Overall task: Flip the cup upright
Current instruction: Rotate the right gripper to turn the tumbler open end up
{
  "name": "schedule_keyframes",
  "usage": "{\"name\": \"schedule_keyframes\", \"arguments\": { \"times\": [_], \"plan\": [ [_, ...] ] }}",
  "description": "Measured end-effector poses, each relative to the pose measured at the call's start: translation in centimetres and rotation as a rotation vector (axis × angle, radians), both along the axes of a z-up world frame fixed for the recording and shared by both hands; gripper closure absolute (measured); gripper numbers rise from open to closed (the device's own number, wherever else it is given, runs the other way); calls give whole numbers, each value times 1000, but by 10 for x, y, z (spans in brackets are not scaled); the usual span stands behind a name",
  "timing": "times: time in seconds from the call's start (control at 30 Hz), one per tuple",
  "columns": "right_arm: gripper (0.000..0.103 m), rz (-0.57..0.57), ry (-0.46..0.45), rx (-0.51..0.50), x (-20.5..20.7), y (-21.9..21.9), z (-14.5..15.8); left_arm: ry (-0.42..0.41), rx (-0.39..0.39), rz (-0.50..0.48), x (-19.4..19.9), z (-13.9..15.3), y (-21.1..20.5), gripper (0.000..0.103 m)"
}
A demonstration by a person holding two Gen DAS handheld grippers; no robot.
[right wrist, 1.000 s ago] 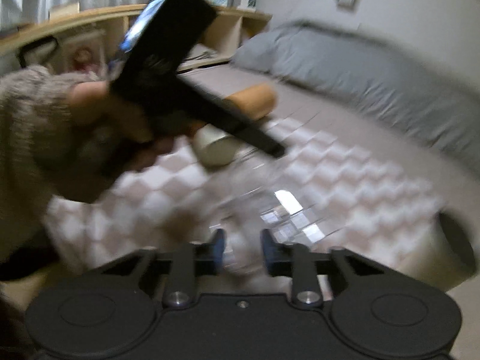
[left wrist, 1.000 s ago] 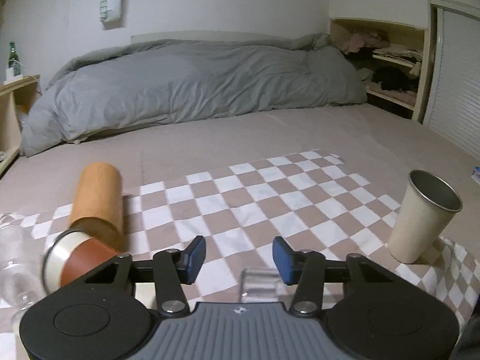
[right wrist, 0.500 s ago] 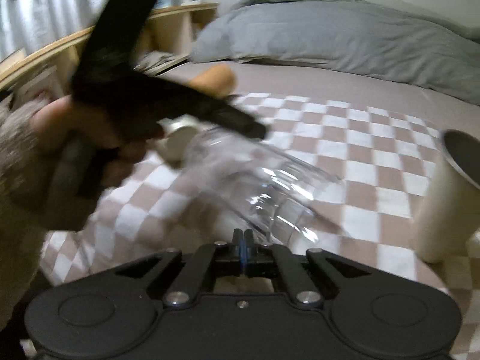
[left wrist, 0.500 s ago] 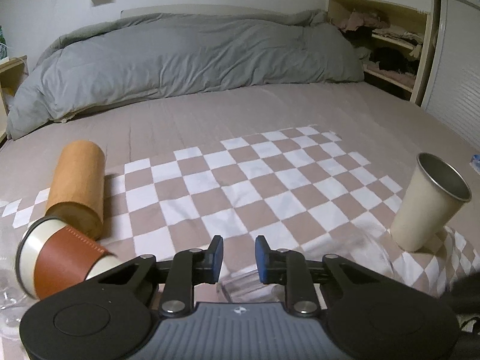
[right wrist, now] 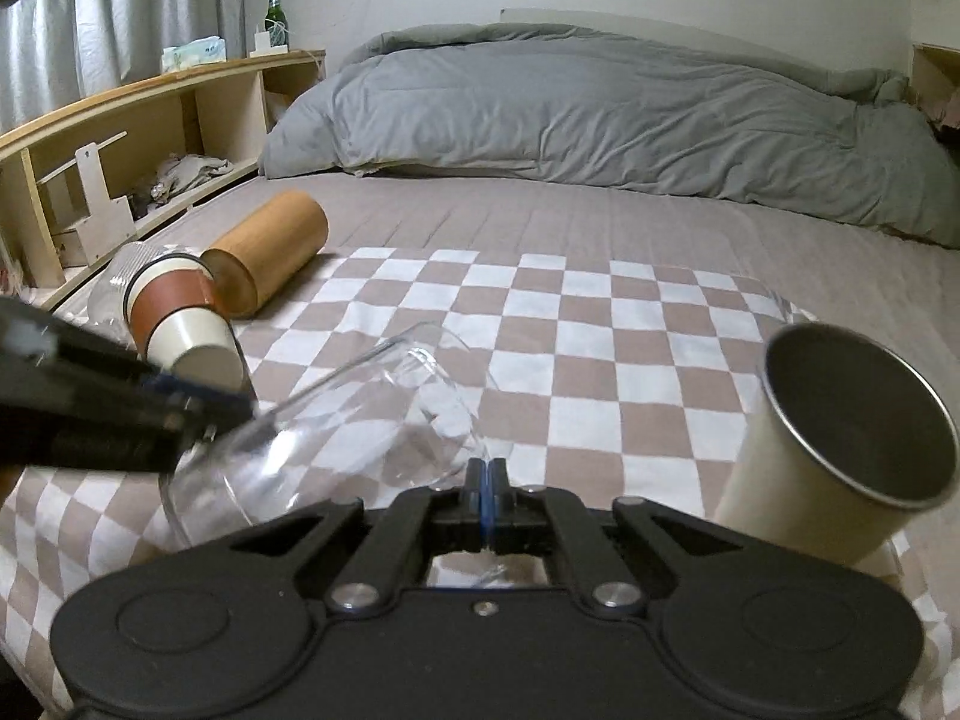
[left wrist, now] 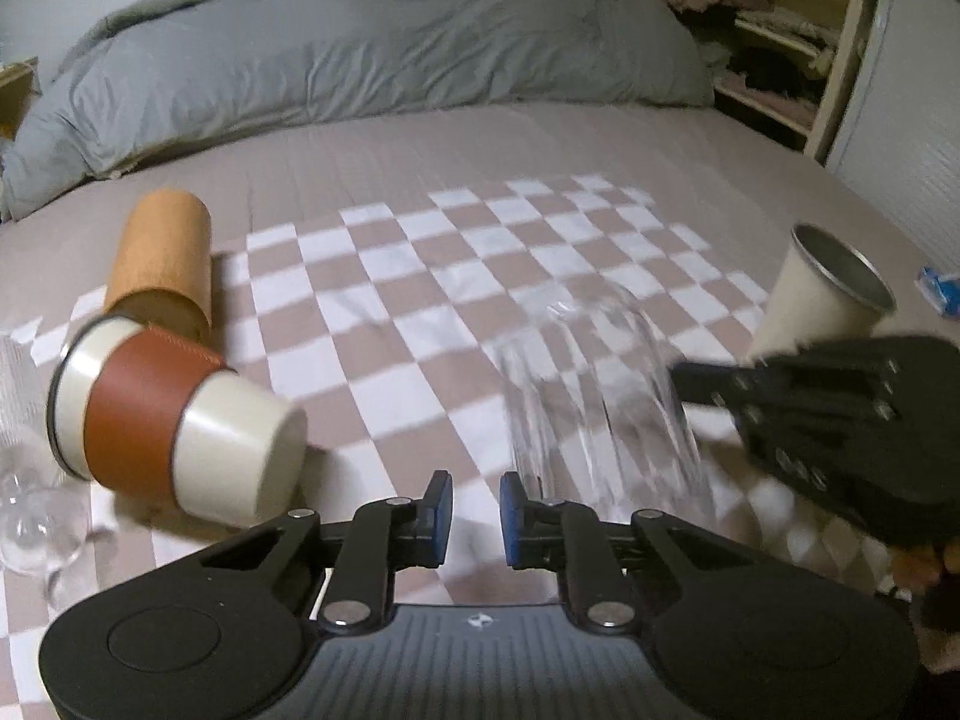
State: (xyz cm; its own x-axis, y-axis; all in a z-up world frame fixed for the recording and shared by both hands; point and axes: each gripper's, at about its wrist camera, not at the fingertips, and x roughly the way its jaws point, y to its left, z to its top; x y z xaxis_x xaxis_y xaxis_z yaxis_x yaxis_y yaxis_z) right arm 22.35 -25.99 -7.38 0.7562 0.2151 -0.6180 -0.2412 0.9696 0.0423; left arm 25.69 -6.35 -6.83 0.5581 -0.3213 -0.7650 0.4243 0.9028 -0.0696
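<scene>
A clear glass cup (right wrist: 336,438) is held tilted over the checkered cloth (right wrist: 600,324). My right gripper (right wrist: 487,498) is shut on its wall. In the left wrist view the glass (left wrist: 600,408) appears blurred, base up, with the right gripper (left wrist: 840,414) at its right side. My left gripper (left wrist: 474,504) has its jaws narrowly apart and holds nothing, just left of the glass. It shows in the right wrist view (right wrist: 198,408) as a dark blurred shape against the glass's left side.
A cream cup with a brown sleeve (left wrist: 174,426) and a tan cylinder (left wrist: 162,258) lie on their sides at the left. A cream metal tumbler (left wrist: 822,294) stands upright at the right. A wine glass (left wrist: 36,528) lies at far left. A grey duvet (left wrist: 360,60) lies behind.
The right gripper closed on the glass and lifted it, turning it off the cloth. The left gripper narrowed its jaws and let the glass go to its right.
</scene>
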Motion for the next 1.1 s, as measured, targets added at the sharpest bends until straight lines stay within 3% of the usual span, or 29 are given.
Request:
{"name": "schedule_keyframes", "arguments": {
  "times": [0.1, 0.17, 0.3, 0.33, 0.53, 0.6, 0.67, 0.73, 0.9, 1.1],
  "plan": [
    [103, -3, -4, -5, 6, 5, -1, 26, 27, -18, -3, -4, -4, 87],
    [103, -2, -5, -1, 7, 7, 0, 25, 36, -2, -2, -3, -4, 80],
    [102, 8, -27, 21, -4, 1, 14, -33, 6, 104, 5, 8, 3, 45],
    [102, 14, -34, 24, -10, -2, 20, -48, -5, 138, 8, 11, 4, 40],
    [99, 43, -33, 39, -51, -21, 41, 5, -116, 230, 39, 12, 1, 40],
    [87, 42, -28, 46, -65, -29, 43, 19, -143, 244, 46, 11, -2, 39],
    [78, 39, -28, 51, -76, -35, 45, 25, -173, 245, 51, 13, -4, 29],
    [72, 42, -28, 51, -86, -40, 45, 23, -214, 234, 53, 17, -5, 12],
    [60, 61, -19, 36, -104, -48, 43, 13, -260, 190, 54, 28, -18, 9],
    [55, 52, 16, 45, -113, -59, 40, 77, -192, 116, 64, 16, -52, 10]
  ]
}}
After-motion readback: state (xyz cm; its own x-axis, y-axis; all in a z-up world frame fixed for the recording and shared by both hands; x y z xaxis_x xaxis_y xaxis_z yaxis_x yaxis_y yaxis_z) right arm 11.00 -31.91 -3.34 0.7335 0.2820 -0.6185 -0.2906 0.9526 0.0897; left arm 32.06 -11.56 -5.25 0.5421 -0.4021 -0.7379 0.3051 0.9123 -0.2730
